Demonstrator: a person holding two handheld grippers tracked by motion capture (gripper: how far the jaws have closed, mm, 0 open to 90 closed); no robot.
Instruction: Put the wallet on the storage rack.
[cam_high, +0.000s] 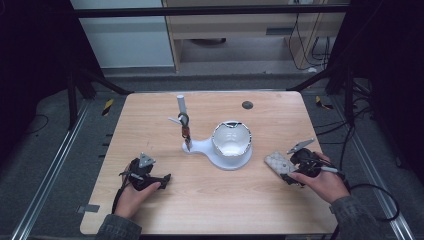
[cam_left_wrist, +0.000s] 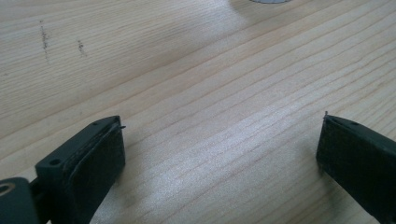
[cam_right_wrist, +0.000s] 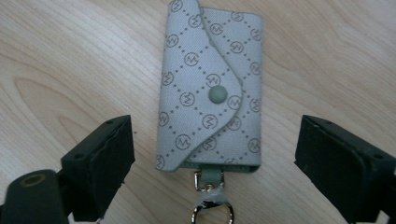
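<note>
My right gripper (cam_right_wrist: 215, 168) is spread around one rectangular, monogrammed fabric key pouch (cam_right_wrist: 210, 88); my left gripper (cam_left_wrist: 222, 154) is spread over bare wood-grain table (cam_left_wrist: 187, 70).

Bare table (cam_high: 200, 195) before white stand (cam_high: 220, 150)

The table (cam_high: 210, 200) is pale wood with a fine straight grain, smooth and faintly shiny where light falls on it in the left gripper view. The key pouch (cam_right_wrist: 210, 88) near its right edge looks like woven cloth or coated canvas, grey, matt, printed with a dotted lattice and round monograms; its snap button (cam_right_wrist: 217, 94) is dull and smooth, and its clasp (cam_right_wrist: 211, 205) is polished silver metal. The gripper pads (cam_right_wrist: 100, 170) look like matt black rubber, slightly rough. The white bowl (cam_high: 231, 140) appears glossy, on a smooth white stand (cam_high: 202, 148) that looks like plastic.
</note>
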